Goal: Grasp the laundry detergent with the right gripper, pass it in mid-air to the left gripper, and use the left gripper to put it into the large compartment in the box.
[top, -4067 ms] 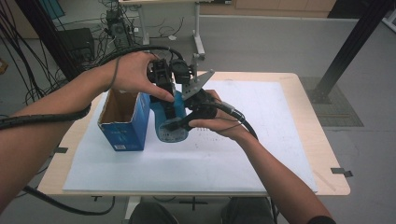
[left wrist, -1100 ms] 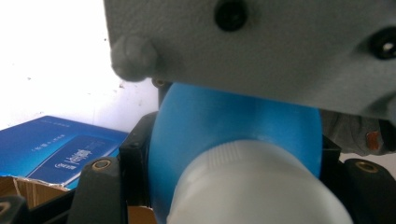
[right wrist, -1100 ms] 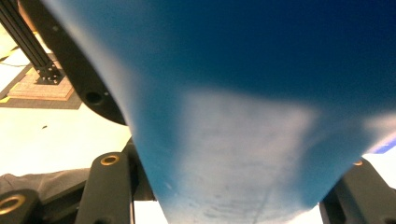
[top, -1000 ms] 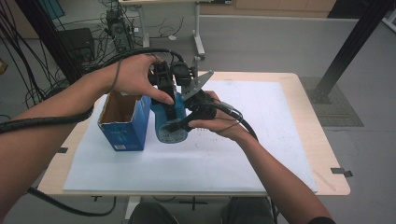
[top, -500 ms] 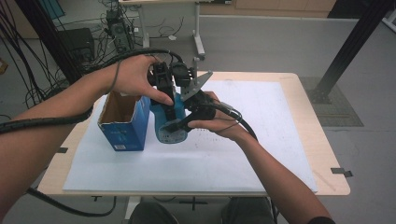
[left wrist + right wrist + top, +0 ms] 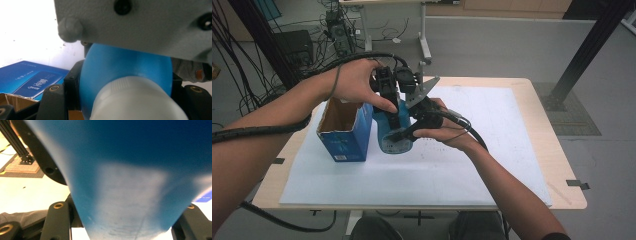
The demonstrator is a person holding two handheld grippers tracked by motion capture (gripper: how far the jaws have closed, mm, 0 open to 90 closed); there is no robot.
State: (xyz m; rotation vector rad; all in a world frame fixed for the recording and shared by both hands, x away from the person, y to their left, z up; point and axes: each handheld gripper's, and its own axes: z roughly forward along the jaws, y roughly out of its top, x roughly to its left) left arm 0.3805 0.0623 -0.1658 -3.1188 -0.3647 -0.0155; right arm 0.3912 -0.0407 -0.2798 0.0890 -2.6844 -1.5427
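1. Above the white sheet [image 6: 492, 150] on the table [image 6: 557, 155], a blue bottle [image 6: 392, 131] is held off the surface between both grippers, just beside the open blue box [image 6: 343, 134].
2. The bottle's neck end, just below the white cap [image 6: 136, 100], is pinched by the left gripper [image 6: 388, 95]; in the left gripper view the black jaws are seen pressed against both sides of the blue body.
3. The lower body is clamped by the right gripper [image 6: 408, 131]; in the right gripper view the blue wall [image 6: 130, 185] is seen wedged between the two jaws.
4. A slip is judged the main risk: the bottle is smooth and rounded, so if either grip is eased before the other is firm, it could rotate or drop onto the sheet.
5. If the bottle is meant for the box, its base could be caught on the cardboard rim [image 6: 337, 106], and the light box could be tipped or pushed along the sheet.
6. A squeeze that is too hard could dent the plastic wall.
7. The trailing cables could be snagged on the box as the hands are moved.
8. Counted: one bottle, one cap, one box, one sheet, two grippers, two hands.
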